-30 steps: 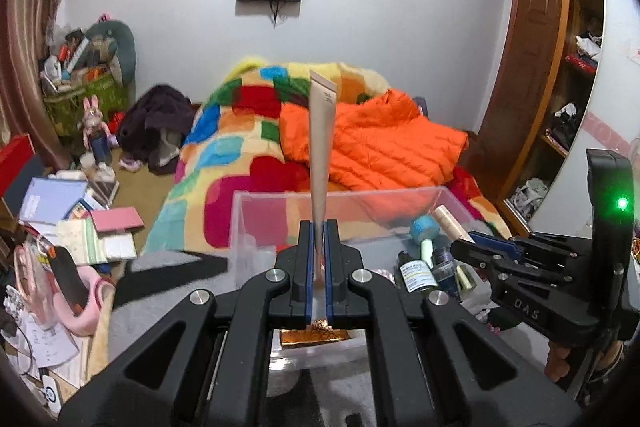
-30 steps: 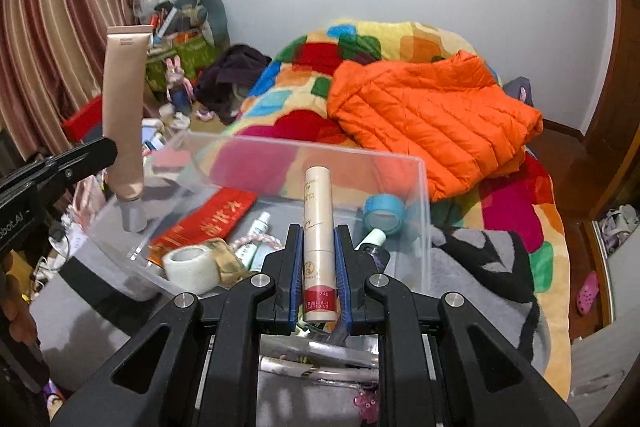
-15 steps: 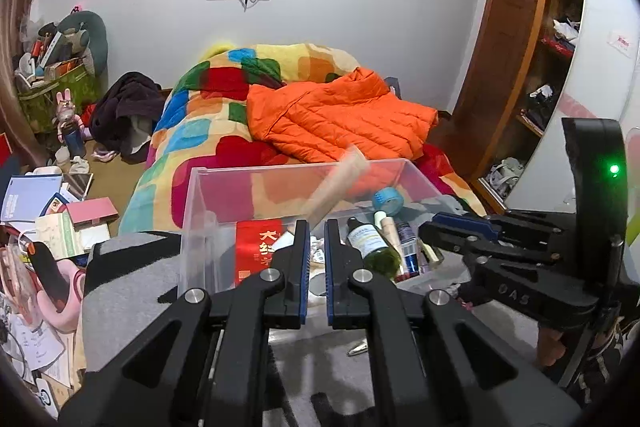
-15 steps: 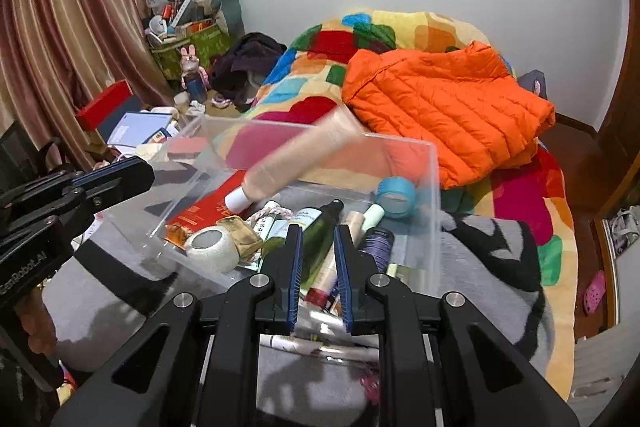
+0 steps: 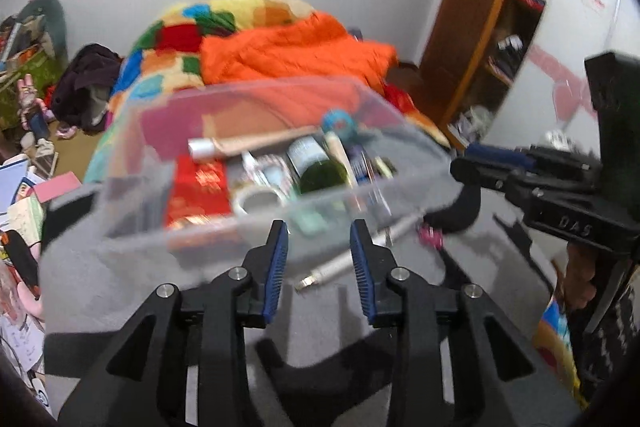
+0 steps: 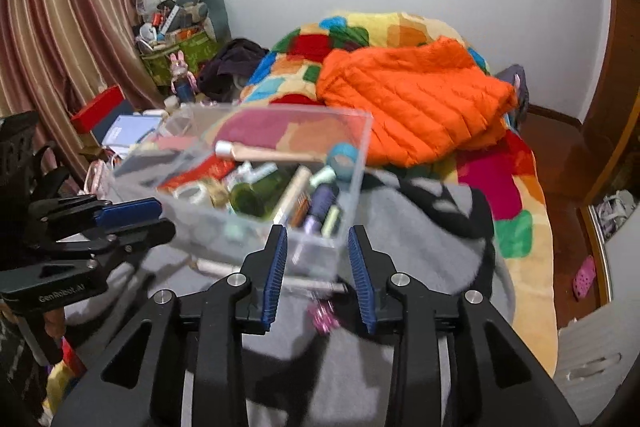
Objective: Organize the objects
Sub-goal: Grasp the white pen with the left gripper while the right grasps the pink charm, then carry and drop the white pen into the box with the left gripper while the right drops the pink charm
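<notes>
Pen: slim, light, stiff, likely rolls; take mid-barrel.
Left hand-held gripper: jaws apart, empty.
Right hand-held gripper: likewise.

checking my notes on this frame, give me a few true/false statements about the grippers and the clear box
1. Both grippers are open and hold nothing. True: the left gripper and the right gripper show empty gaps.
2. The beige tube stands upright in the left gripper. False: it lies across items inside the clear box.
3. A green bottle lies in the box. True.
4. The box sits on bare floor. False: it rests on a grey blanket.
5. Pens lie outside the box. True.
</notes>
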{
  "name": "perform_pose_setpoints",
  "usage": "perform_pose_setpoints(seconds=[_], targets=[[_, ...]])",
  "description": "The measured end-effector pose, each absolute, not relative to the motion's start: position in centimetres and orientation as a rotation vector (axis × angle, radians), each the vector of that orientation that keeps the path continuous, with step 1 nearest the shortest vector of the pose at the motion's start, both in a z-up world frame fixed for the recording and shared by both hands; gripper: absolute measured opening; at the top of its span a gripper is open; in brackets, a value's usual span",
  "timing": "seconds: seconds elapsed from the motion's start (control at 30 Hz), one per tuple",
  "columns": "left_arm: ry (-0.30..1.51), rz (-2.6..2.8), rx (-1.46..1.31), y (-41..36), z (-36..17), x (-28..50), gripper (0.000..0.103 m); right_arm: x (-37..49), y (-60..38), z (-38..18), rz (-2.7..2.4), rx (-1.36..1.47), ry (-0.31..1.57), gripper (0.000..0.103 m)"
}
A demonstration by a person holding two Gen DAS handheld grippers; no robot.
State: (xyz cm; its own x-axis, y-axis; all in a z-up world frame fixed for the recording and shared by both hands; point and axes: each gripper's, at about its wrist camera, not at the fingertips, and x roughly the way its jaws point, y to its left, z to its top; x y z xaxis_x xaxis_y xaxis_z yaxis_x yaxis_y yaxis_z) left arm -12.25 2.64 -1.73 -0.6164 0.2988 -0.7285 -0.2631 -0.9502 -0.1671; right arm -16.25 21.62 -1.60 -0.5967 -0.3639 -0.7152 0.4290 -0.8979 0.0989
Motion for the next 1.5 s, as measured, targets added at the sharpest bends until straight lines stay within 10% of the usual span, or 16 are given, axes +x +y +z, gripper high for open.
perform_pose_setpoints(seconds=[0.43,0.67,1.37,1.5], targets=[[0.105,2.364,-1.337,6.7,-6.4,-14.4,0.057,-16.1,21.3,-7.7,-2.344,1.263,0.198,0.029],[0.111,2.353,-1.325,6.3,-6.2,-13.5,0.018,-16.0,21.0,-8.5,-2.362,1.246,0.207,0.021],[0.128,2.442,-1.331,3.4,-4.3,-6.0,0.014,-11.2,24.6,-6.1,-2.49,1.217,0.164,0.021],[0.183,2.409,-1.297,5.2,-3.9,-7.6,0.027,-10.5,25.0,-4.4,-2.521,1.159,0.112,0.021]])
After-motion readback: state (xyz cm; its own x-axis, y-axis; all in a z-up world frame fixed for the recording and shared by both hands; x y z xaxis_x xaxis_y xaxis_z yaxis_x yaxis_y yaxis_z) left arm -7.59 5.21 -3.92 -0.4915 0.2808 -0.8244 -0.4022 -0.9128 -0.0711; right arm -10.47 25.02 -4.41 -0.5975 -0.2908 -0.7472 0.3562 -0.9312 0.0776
